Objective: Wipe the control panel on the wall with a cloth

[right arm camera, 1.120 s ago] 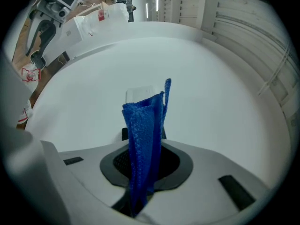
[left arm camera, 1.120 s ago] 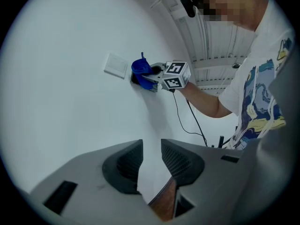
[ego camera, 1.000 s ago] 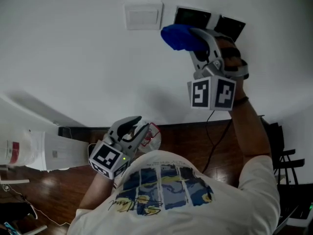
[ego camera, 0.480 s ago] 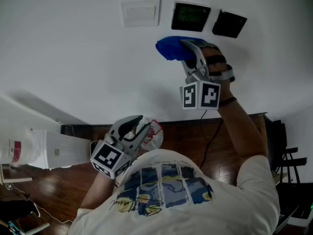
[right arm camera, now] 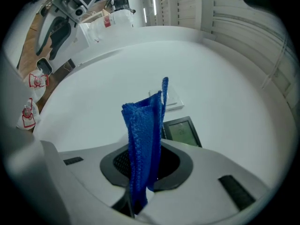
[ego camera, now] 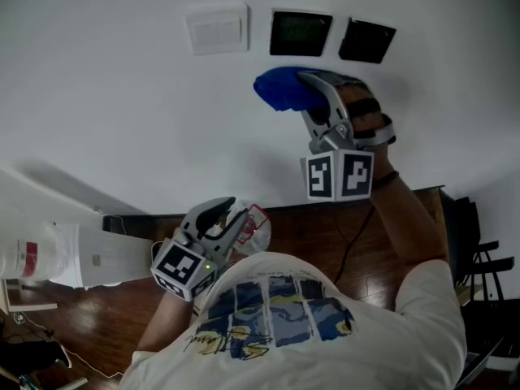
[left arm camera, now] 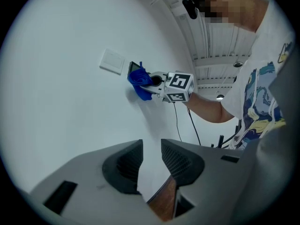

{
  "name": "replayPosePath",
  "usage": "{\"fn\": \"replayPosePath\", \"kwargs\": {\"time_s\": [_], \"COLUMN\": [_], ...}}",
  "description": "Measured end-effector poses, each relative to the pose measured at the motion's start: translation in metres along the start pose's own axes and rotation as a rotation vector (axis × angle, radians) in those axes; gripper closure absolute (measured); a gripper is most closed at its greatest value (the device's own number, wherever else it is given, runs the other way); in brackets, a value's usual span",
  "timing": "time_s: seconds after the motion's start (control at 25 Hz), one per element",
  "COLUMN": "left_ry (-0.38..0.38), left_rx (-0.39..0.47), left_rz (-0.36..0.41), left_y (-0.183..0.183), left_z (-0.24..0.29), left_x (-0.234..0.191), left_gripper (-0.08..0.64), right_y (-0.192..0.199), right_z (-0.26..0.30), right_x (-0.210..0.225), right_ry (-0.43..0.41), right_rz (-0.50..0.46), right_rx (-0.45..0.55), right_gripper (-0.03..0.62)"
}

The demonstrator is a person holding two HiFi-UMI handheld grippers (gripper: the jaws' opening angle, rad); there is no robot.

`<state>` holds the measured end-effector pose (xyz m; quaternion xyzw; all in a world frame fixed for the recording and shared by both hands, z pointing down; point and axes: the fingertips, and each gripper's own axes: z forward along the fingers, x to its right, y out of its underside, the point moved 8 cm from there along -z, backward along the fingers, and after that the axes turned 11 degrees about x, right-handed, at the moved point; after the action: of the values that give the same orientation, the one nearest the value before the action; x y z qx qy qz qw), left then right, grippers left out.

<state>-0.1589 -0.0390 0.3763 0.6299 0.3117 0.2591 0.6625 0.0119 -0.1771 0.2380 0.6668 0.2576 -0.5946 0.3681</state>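
Note:
A dark control panel [ego camera: 301, 32] with a faintly lit screen hangs on the white wall [ego camera: 122, 112], between a white switch plate [ego camera: 216, 29] and a second dark panel [ego camera: 366, 41]. My right gripper [ego camera: 302, 88] is raised just below the panel, shut on a folded blue cloth [ego camera: 279, 88]. In the right gripper view the cloth [right arm camera: 145, 139] stands up between the jaws and hides the left edge of the panel [right arm camera: 182, 131]. My left gripper [ego camera: 218, 214] hangs low by the person's chest. Its jaws [left arm camera: 151, 161] stand a narrow gap apart with nothing between them.
A white bag-like bundle [ego camera: 57, 254] lies on the dark wooden floor [ego camera: 325, 234] at the left. A black cable [ego camera: 351, 218] runs down the wall under the right arm. A black stand [ego camera: 475, 258] is at the right edge. A red-and-white packet [ego camera: 257, 224] lies near the left gripper.
The right gripper has carried the blue cloth down off the control panel, so the whole screen now shows above it. The left gripper has stayed low by the chest.

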Motion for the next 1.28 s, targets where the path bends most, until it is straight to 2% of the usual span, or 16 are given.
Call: {"fn": "replayPosePath", "kwargs": {"time_s": [0.28, 0.48, 0.68, 0.96, 1.28], "left_ry": [0.032, 0.038, 0.03, 0.017, -0.007], "left_rx": [0.011, 0.019, 0.022, 0.023, 0.019], "left_rz": [-0.001, 0.006, 0.018, 0.026, 0.008], "left_y": [-0.002, -0.004, -0.004, -0.004, -0.006], "left_z": [0.018, 0.027, 0.031, 0.038, 0.04], "left_x": [0.015, 0.023, 0.026, 0.031, 0.036], "left_gripper": [0.453, 0.453, 0.453, 0.453, 0.453], "right_y": [0.006, 0.038, 0.064, 0.078, 0.082], "right_z": [-0.038, -0.049, -0.048, -0.042, -0.045], "right_x": [0.043, 0.082, 0.104, 0.102, 0.078], "right_ry": [0.067, 0.157, 0.203, 0.203, 0.168], "right_rz": [-0.033, -0.065, -0.081, -0.088, -0.075], "right_rx": [0.009, -0.041, -0.063, -0.049, -0.032], "right_gripper": [0.515, 0.515, 0.515, 0.515, 0.515]}}
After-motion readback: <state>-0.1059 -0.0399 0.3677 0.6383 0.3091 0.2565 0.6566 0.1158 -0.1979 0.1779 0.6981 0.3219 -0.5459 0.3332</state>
